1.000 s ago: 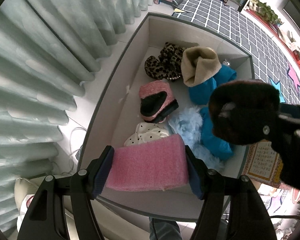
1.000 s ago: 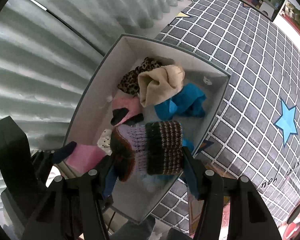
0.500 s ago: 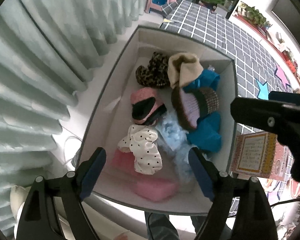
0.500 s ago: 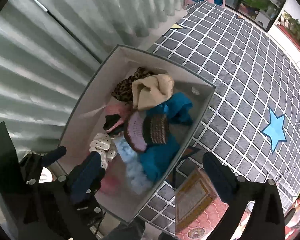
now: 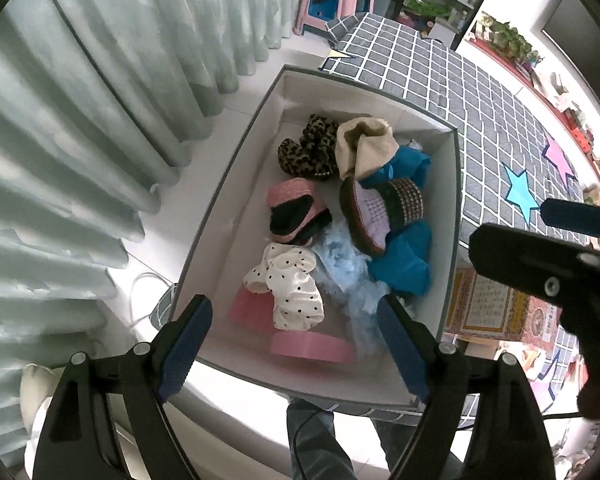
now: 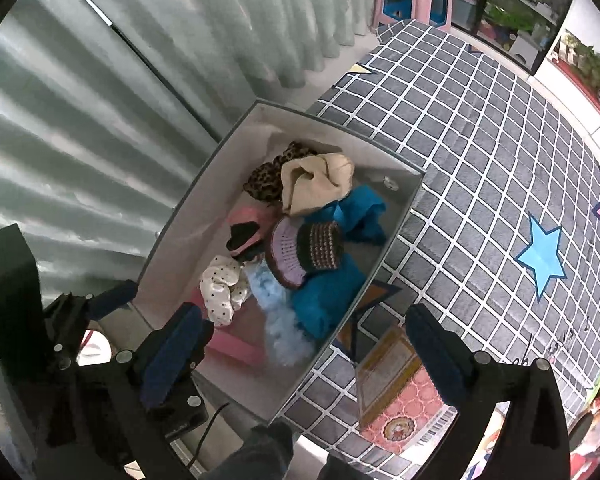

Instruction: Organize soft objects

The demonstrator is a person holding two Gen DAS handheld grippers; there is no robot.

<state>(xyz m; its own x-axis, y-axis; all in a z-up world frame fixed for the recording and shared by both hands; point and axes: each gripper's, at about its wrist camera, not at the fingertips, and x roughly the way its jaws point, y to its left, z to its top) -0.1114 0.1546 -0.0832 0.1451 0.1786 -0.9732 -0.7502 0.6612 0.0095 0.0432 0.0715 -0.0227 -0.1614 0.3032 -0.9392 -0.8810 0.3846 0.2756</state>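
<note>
A grey box with a white inside (image 5: 236,184) (image 6: 188,200) holds several soft things: a leopard-print piece (image 5: 308,152), a beige cloth (image 5: 364,148), teal cloths (image 5: 404,264), a pink and black hat (image 5: 296,212), a purple and brown knit hat (image 5: 380,212) (image 6: 304,248), a polka-dot cloth (image 5: 292,288), light blue fluff (image 5: 348,272) and a pink sponge (image 5: 308,346). My left gripper (image 5: 296,348) is open and empty above the box's near end. My right gripper (image 6: 304,352) is open and empty above the box's right edge.
Pale curtains (image 5: 80,120) hang to the left. A grey checked mat with stars (image 6: 480,160) lies right of the box. A pink and gold booklet (image 5: 496,304) lies on the mat by the box. A pink stool (image 5: 332,4) stands far back.
Both grippers opened and rose away from the box. The pink sponge dropped into the box's near end; the knit hat dropped onto the teal cloths.
</note>
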